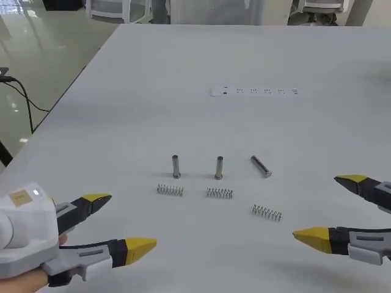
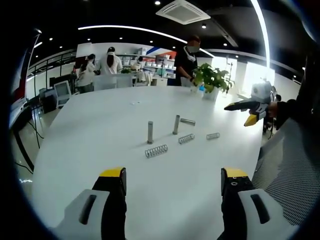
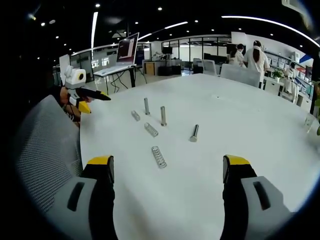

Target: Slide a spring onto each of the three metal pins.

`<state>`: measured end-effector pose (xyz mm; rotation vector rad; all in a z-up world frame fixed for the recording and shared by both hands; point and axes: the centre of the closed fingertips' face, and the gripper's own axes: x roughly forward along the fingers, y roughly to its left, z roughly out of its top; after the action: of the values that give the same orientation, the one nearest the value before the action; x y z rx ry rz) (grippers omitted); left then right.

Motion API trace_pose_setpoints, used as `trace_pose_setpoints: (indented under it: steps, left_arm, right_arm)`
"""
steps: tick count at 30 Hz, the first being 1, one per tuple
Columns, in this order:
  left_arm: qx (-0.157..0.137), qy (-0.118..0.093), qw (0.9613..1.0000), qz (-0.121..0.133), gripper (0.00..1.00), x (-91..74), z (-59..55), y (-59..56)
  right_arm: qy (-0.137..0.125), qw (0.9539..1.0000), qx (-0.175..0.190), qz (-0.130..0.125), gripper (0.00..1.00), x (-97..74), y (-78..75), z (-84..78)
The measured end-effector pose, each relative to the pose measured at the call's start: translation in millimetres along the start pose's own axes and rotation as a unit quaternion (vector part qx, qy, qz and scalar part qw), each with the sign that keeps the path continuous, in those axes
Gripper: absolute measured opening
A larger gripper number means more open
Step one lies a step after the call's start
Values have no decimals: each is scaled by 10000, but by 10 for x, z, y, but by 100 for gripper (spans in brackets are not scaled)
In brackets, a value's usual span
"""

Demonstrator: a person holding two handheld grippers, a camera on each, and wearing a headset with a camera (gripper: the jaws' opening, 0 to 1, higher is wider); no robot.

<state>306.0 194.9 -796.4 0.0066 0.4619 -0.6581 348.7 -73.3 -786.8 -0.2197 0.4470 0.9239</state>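
Where coiled springs (image 1: 170,190) lie, smooth cylindrical metal pins (image 1: 176,166)

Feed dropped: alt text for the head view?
No spring is on a pin yet: left spring, middle spring and right spring lie loose on the table, before the upright left pin, upright middle pin and the right pin, lying flat. The left gripper and right gripper hover open, empty.

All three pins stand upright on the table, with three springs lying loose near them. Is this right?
Not quite. The head view shows two pins upright, the left pin and the middle pin; the right pin lies on its side. The three springs do lie loose near them.
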Motion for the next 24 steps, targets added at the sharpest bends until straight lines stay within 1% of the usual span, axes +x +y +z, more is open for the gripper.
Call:
trace_pose_setpoints:
  steps: [24]
  left_arm:
    - [-2,-4,10000,-14,76,23,32,-54]
  right_arm:
    - [32,10000,13,-11,91,-45,-33,-16]
